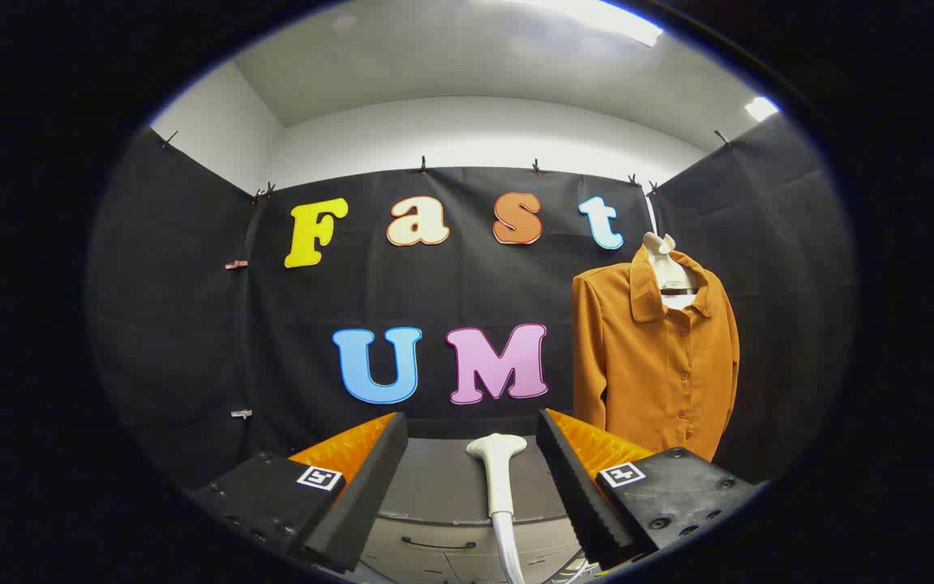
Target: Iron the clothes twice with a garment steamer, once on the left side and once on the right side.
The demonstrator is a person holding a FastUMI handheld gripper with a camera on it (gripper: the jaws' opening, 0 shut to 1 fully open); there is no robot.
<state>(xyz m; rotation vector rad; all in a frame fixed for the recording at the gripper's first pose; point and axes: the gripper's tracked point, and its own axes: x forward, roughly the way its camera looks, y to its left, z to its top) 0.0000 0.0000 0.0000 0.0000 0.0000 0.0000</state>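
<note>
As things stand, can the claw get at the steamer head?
Probably yes: the claw is open, the steamer head stands between its fingers, untouched, with nothing in between. The shirt hangs beyond.

The gripper [471,478] has its two fingers spread wide, and the white plastic garment steamer head [498,454] stands upright in the gap between them, touching neither finger. Room is left on both sides of the steamer, a little more toward the left finger. Beyond the steamer, the grey cabinet top [443,478] lies bare up to the black cloth wall [191,341]. To the steamer's right and further back, the rust-orange buttoned shirt [653,357] hangs on a pale hanger [666,268], seemingly close against the cloth, so passage behind it looks doubtful. Left of the steamer the space before the wall is open.
</note>
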